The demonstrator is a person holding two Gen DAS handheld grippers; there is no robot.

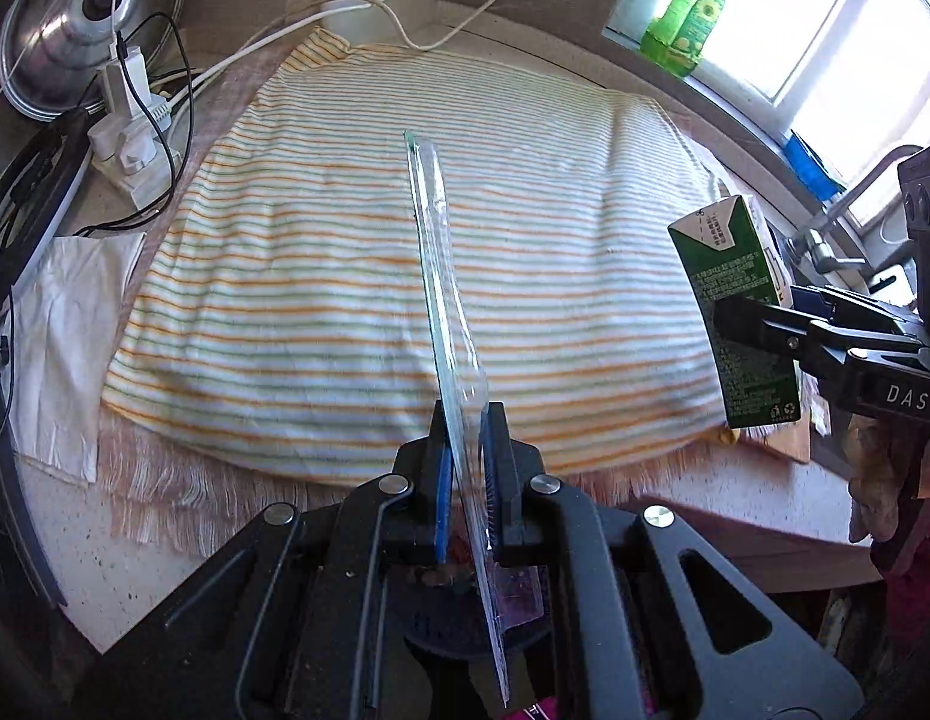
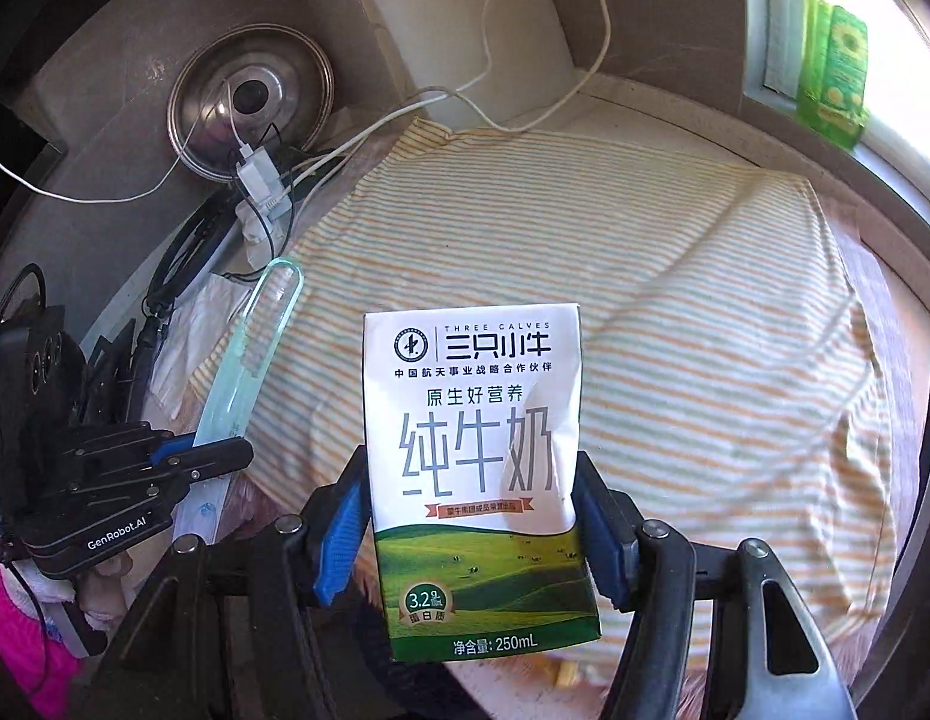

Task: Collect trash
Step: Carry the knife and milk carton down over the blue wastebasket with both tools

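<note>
- Left gripper [image 1: 465,468]: fingers narrowed onto a long, flat, clear plastic blister pack with a pale green edge [image 1: 441,276], held edge-on and projecting forward over the middle of the orange-and-green striped cloth [image 1: 321,276]. No contact with the cloth is visible.
- Right gripper [image 2: 474,531]: blue-padded fingers clamped on the side walls of a white-and-green 250 mL milk carton [image 2: 474,468], held upright above the near right edge of the cloth.
- Both pieces of trash are therefore in hand; no bin is in view, so the deposit point cannot be confirmed.
- Risk: the blister pack is thin, slick and gripped near one end only; a quick swing could, in my judgement, pivot or slip it out of the pads.
- Risk: the carton's upper right wall looks slightly dented; a harder squeeze may crush it and expel any residue.
- Risk: white charger cables and plugs [image 1: 129,138] lie at the worktop's far left corner beside a metal pot lid [image 1: 87,18]; the projecting pack could snag them.
</note>
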